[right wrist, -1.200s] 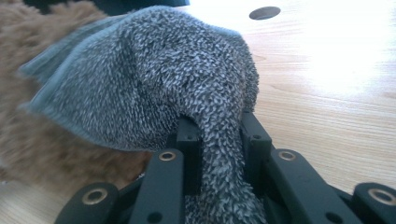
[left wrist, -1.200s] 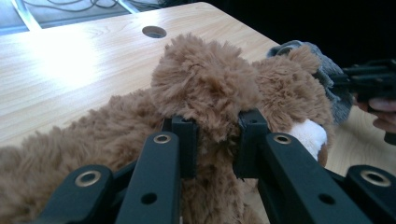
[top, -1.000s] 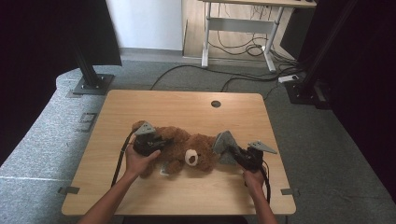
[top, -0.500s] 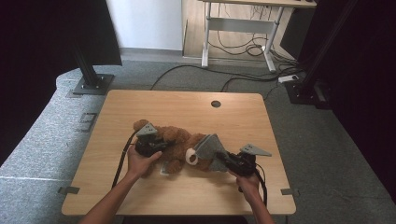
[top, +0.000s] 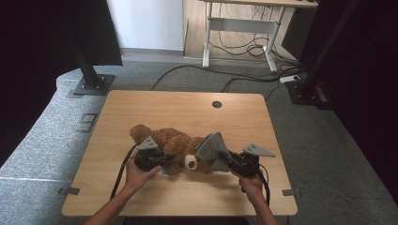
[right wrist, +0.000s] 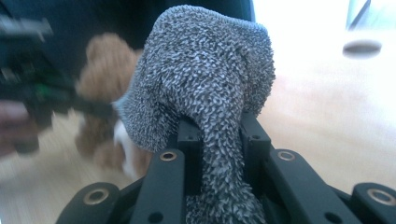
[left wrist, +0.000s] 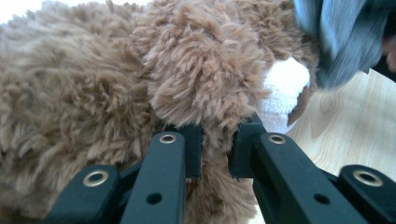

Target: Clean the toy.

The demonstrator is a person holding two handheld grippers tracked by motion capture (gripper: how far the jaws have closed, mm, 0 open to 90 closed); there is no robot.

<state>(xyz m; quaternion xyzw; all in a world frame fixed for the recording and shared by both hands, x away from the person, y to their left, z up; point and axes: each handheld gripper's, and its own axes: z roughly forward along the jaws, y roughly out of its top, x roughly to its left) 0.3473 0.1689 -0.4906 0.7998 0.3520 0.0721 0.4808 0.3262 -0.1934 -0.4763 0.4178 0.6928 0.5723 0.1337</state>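
A brown teddy bear (top: 164,139) lies on the wooden table (top: 187,110), its white muzzle (top: 190,162) toward the near edge. My left gripper (top: 162,159) is shut on a tuft of the bear's fur (left wrist: 205,74); its jaws have just closed a little further, pinching it. My right gripper (top: 226,159) is shut on a grey knitted cloth (top: 212,149), held up just right of the bear's head. In the right gripper view the cloth (right wrist: 210,79) bulges above the gripper (right wrist: 219,135), with the bear (right wrist: 100,70) blurred behind. The cloth (left wrist: 345,32) also hangs beyond the muzzle (left wrist: 286,81).
A round cable hole (top: 216,104) sits near the table's far edge. Black stand bases rest on the carpet at far left (top: 91,84) and far right (top: 307,91). Cables (top: 244,77) run across the floor under a desk behind.
My right gripper has carried the grey cloth leftward and slightly up, closer to the bear's head. My left gripper has sunk a little toward the near edge, still on the bear.
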